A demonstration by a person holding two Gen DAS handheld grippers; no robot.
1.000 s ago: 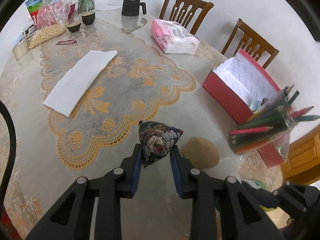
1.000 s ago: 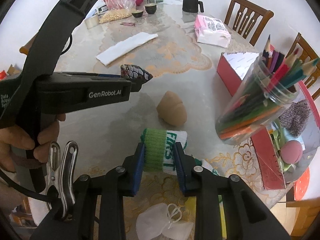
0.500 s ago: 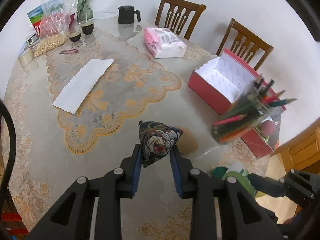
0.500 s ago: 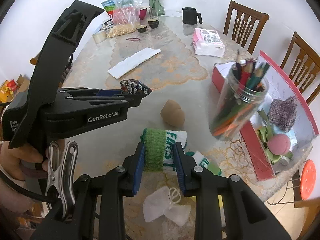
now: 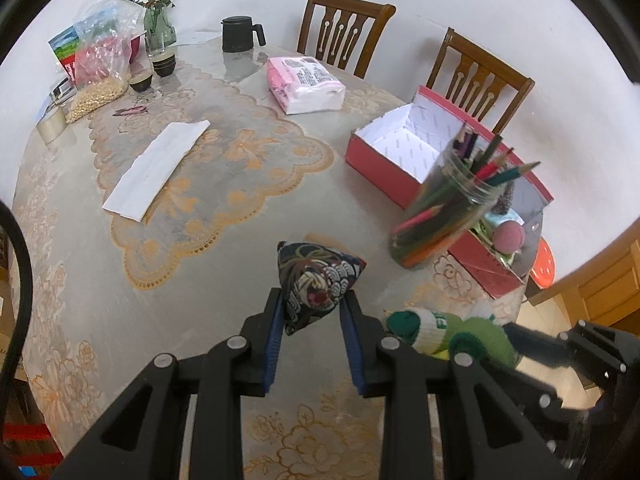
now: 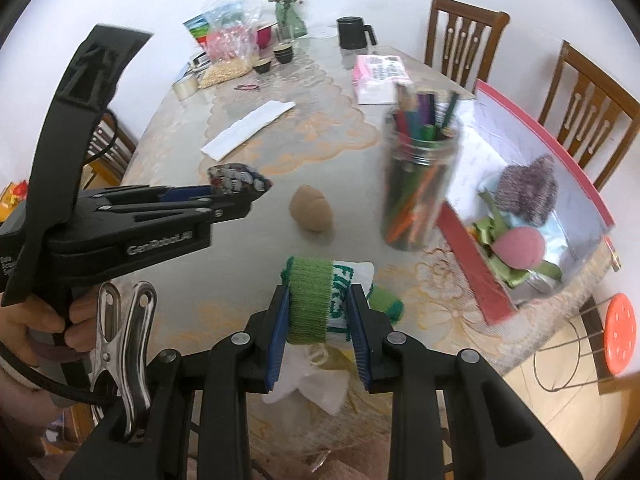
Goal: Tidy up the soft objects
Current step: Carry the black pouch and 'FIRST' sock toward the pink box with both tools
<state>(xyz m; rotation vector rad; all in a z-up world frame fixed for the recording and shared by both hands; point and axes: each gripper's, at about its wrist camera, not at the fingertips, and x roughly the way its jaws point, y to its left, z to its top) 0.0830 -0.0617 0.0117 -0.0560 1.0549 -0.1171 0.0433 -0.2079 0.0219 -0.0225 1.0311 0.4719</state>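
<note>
Above the table (image 5: 224,280), a rolled green sock (image 6: 312,300) and a patterned beanbag (image 5: 316,284) are being carried, pinched in the right gripper (image 6: 318,316) and left gripper (image 5: 310,312), seemingly for release into the red box (image 6: 472,264), which calls for clearing the pencil jar (image 6: 416,184).

Your left hand-held gripper (image 5: 312,312) is black with blue pads and carries a dark pouch (image 5: 318,280) printed with white wave scales and a red spot. Your right hand-held gripper (image 6: 318,320), coloured the same, carries a green-and-white sock (image 6: 320,300) with green lettering. On the far right of the desk (image 5: 80,280), with its beige cloth and orange lace flowers, you have a red box (image 5: 384,164) lined white, and a pink ball (image 6: 520,248) in it.
</note>
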